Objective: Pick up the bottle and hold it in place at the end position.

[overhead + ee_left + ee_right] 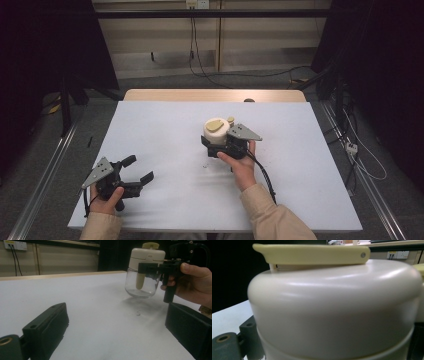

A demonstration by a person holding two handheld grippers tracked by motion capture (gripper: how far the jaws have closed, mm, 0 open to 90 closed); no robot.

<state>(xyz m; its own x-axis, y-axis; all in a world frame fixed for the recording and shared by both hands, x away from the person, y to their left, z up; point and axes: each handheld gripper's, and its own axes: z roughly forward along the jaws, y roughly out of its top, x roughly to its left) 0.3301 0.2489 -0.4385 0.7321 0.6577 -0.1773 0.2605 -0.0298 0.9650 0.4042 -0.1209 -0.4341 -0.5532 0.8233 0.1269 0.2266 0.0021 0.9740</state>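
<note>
- One glass jar [216, 134] with a cream lid is showing — the sole container.
- Two grippers are appearing: left gripper [138, 169], right gripper [220, 145].
- One tabletop [165, 130] is carrying everything.

No writing for me to read anywhere here. The jar [145, 272] in my right gripper [226, 145] has a plain cream lid [334, 307], no label or brand, and the wall sockets [15, 245] behind it are too small to make out.
</note>
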